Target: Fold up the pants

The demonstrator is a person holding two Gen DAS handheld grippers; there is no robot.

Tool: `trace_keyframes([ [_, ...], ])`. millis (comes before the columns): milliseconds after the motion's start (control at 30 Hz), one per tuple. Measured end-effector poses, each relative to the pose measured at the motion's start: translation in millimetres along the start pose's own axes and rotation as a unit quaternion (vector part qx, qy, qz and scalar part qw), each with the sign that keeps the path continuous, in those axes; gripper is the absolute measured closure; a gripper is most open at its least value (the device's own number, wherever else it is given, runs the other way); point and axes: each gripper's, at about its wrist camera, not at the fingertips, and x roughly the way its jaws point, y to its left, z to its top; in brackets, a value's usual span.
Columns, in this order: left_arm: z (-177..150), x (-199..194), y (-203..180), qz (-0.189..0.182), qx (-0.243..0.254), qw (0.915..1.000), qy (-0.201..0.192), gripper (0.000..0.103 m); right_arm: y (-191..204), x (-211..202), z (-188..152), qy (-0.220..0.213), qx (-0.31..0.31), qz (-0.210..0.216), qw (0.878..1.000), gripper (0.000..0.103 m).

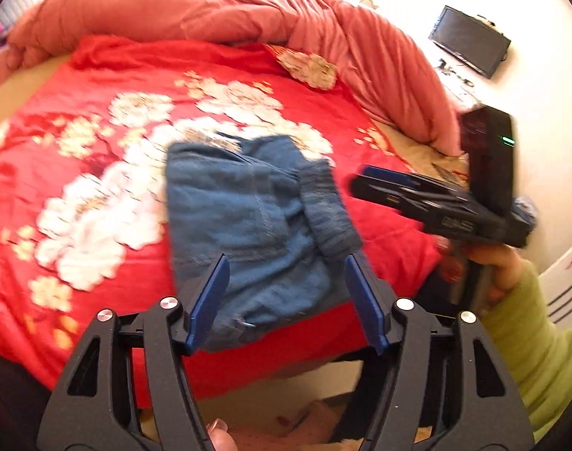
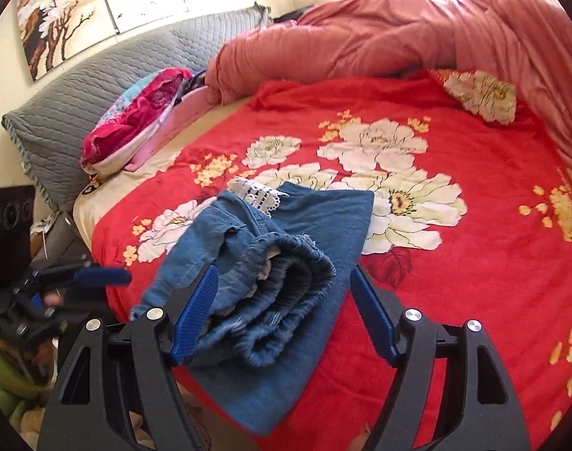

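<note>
Blue denim pants (image 1: 248,221) lie folded in a compact bundle near the front edge of the red flowered bedspread (image 1: 98,86); the elastic waistband is rolled on top (image 2: 286,285). A white lace trim (image 2: 254,193) pokes out at the far side. My left gripper (image 1: 286,293) is open and empty just in front of the bundle. My right gripper (image 2: 282,312) is open, hovering over the waistband end without holding it. The right gripper also shows in the left wrist view (image 1: 436,203), and the left gripper in the right wrist view (image 2: 98,276).
A salmon duvet (image 2: 398,34) is heaped along the far side of the bed. A grey quilted pillow (image 2: 90,94) and a pink and magenta bundle of cloth (image 2: 135,124) lie at the head. A dark screen (image 1: 470,41) hangs on the wall. The floor (image 1: 286,413) lies below the bed edge.
</note>
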Motion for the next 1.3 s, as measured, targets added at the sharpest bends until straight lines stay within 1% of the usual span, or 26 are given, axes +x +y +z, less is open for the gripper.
trace_keyframes([
  [67, 3.3, -0.4, 5.3, 0.02, 0.001, 0.9998, -0.003, 0.045, 6.4, -10.9, -3.9, -0.01, -0.005, 0.003, 1.0, 0.032],
  [133, 7.7, 0.0, 16.2, 0.039, -0.009, 0.9992, -0.005, 0.044, 13.5, -20.4, -8.9, -0.017, -0.013, 0.008, 1.0, 0.032],
  [233, 14.5, -2.6, 35.0, 0.054, -0.026, 0.9982, -0.008, 0.044, 29.0, -30.5, -20.4, -0.018, -0.031, 0.018, 0.999, 0.032],
  [333, 22.4, -0.2, 50.1, 0.061, -0.037, 0.9974, -0.01, 0.044, 45.9, -32.1, -36.4, -0.004, -0.042, 0.024, 0.999, 0.032],
  [400, 27.4, 3.5, 54.5, 0.06, -0.037, 0.9974, -0.01, 0.046, 52.4, -28.5, -45.0, 0.01, -0.035, 0.028, 0.999, 0.032],
  [433, 30.2, 6.1, 55.6, 0.061, -0.034, 0.9975, -0.011, 0.053, 55.0, -26.2, -49.1, 0.016, -0.028, 0.028, 0.999, 0.033],
  [467, 32.1, 9.2, 55.0, 0.059, -0.031, 0.9977, -0.01, 0.058, 58.2, -21.7, -53.6, 0.023, -0.019, 0.034, 0.999, 0.037],
  [500, 34.2, 12.3, 53.5, 0.055, -0.026, 0.9981, -0.008, 0.06, 61.3, -18.1, -56.6, 0.029, -0.015, 0.042, 0.999, 0.04],
  [533, 36.6, 16.3, 51.6, 0.051, -0.019, 0.9985, -0.009, 0.062, 66.4, -12.2, -59.6, 0.037, -0.012, 0.049, 0.998, 0.045],
  [633, 44.0, 29.8, 46.8, 0.042, -0.006, 0.9991, -0.001, 0.065, 80.0, -0.2, -60.1, 0.047, -0.012, 0.057, 0.997, 0.05],
  [733, 50.9, 43.5, 46.9, 0.038, -0.004, 0.9992, 0.006, 0.065, 86.0, 9.6, -55.8, 0.054, 0.002, 0.055, 0.997, 0.05],
  [767, 54.4, 50.8, 48.2, 0.031, -0.004, 0.9994, 0.012, 0.065, 85.0, 14.7, -53.1, 0.055, 0.014, 0.042, 0.997, 0.05],
  [900, 60.2, 75.5, 52.9, 0.027, -0.005, 0.9989, 0.037, 0.065, 76.2, 31.7, -47.4, 0.056, 0.067, 0.037, 0.995, 0.05],
  [933, 60.6, 80.2, 53.5, 0.027, -0.005, 0.9988, 0.041, 0.065, 75.2, 35.3, -46.6, 0.055, 0.07, 0.035, 0.995, 0.055],
  [967, 60.7, 84.5, 54.1, 0.029, -0.005, 0.9986, 0.044, 0.065, 72.9, 40.2, -47.1, 0.055, 0.079, 0.031, 0.995, 0.074],
  [1000, 60.7, 89.2, 55.0, 0.034, -0.005, 0.9983, 0.047, 0.065, 69.9, 43.1, -47.5, 0.056, 0.086, 0.033, 0.994, 0.085],
  [1033, 61.0, 91.5, 55.5, 0.036, -0.003, 0.9983, 0.047, 0.065, 67.2, 45.7, -48.1, 0.057, 0.09, 0.044, 0.993, 0.1],
  [1067, 61.0, 93.2, 55.5, 0.038, 0.0, 0.9983, 0.045, 0.065, 65.1, 44.3, -49.8, 0.05, 0.096, 0.055, 0.993, 0.1],
  [1133, 61.1, 94.5, 56.2, 0.039, 0.002, 0.9983, 0.043, 0.065, 66.4, 37.3, -50.2, 0.038, 0.09, 0.048, 0.994, 0.1],
  [1167, 61.5, 94.8, 56.4, 0.039, 0.002, 0.9983, 0.042, 0.065, 70.9, 30.0, -51.5, 0.032, 0.075, 0.039, 0.996, 0.1],
  [1233, 61.1, 94.4, 56.2, 0.039, 0.004, 0.9984, 0.041, 0.065, 77.1, 22.4, -55.1, 0.034, 0.052, 0.032, 0.998, 0.1],
  [1300, 60.5, 94.4, 55.8, 0.039, 0.008, 0.9984, 0.039, 0.065, 73.5, 22.0, -65.6, 0.047, 0.061, 0.027, 0.997, 0.1],
])
